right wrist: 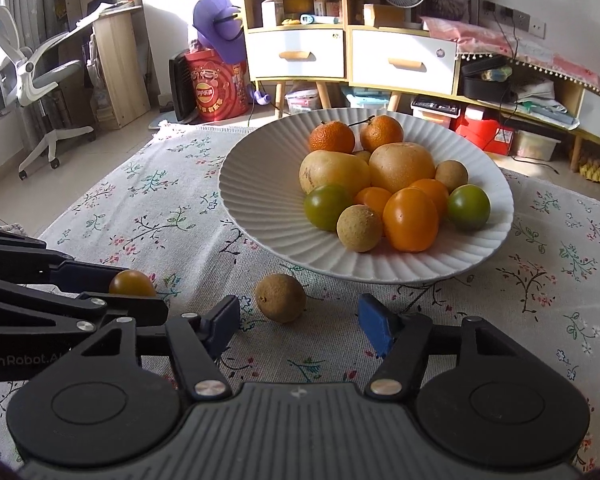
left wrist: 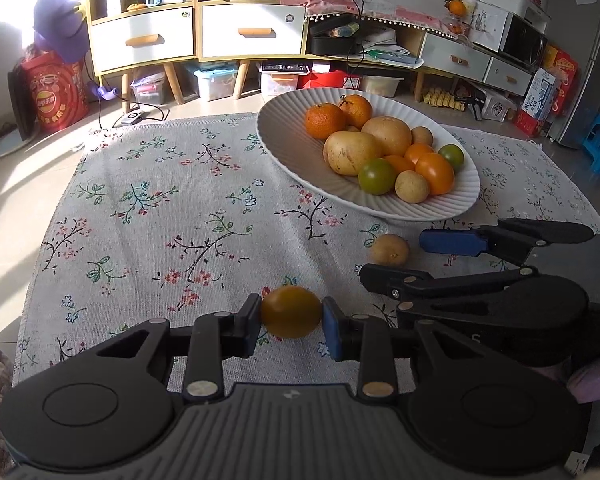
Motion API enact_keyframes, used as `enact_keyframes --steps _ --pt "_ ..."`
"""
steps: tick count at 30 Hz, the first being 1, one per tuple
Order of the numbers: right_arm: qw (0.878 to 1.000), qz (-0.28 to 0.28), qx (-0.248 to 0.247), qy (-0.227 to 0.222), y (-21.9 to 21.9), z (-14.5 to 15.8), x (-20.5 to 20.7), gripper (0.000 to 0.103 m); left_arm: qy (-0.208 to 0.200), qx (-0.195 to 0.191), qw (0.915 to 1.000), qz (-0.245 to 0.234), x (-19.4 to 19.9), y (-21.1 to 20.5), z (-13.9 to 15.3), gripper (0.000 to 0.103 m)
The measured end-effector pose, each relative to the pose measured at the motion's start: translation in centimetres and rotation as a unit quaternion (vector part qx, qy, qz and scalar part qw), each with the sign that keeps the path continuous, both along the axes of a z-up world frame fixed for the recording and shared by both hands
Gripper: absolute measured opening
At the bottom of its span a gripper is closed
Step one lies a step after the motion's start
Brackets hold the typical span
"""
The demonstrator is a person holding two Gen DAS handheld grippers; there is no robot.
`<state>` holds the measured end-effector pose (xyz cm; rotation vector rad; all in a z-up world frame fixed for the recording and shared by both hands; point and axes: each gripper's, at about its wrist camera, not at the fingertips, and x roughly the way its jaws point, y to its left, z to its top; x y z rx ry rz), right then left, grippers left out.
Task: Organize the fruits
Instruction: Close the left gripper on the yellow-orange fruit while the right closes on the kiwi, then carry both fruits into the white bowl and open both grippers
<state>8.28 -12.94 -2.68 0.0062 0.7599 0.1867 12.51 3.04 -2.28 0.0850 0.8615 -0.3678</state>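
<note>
My left gripper (left wrist: 291, 316) is shut on a small orange tomato (left wrist: 291, 312), held over the floral tablecloth; the tomato also shows in the right wrist view (right wrist: 132, 283). My right gripper (right wrist: 298, 322) is open, its fingers on either side of a small brown longan (right wrist: 281, 298) that lies on the cloth; the longan also shows in the left wrist view (left wrist: 389, 249). The right gripper (left wrist: 400, 258) reaches in from the right in the left wrist view. A white ribbed plate (right wrist: 380, 268) holds several fruits: tangerines, pears, orange and green tomatoes, longans.
The floral tablecloth (left wrist: 172, 208) covers the table. The plate (left wrist: 284, 136) sits at the far right of it. Beyond the table stand cabinets with drawers (left wrist: 140, 40), storage boxes, a red bucket (right wrist: 216, 88) and an office chair (right wrist: 28, 72).
</note>
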Motion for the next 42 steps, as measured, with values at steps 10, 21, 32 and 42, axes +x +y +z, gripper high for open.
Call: enact_keyframes --steps 10,21,32,42 --pt "1.000 0.005 -0.008 0.002 0.3 0.3 0.2 0.040 0.001 0.000 1.0000 0.002 -0.1 0.0 0.0 0.020" --pt "0.999 0.030 0.003 0.014 0.1 0.8 -0.3 0.024 0.001 0.000 1.0000 -0.001 -0.3 0.3 -0.1 0.020" --pt "0.999 0.035 0.024 0.013 -1.6 2.2 -1.6 0.024 -0.008 -0.010 0.9999 -0.005 -0.6 0.5 0.7 0.020" --pt "0.998 0.025 0.049 -0.001 -4.1 3.9 -2.7 0.024 -0.035 -0.041 0.9985 -0.012 -0.5 -0.4 2.3 0.020"
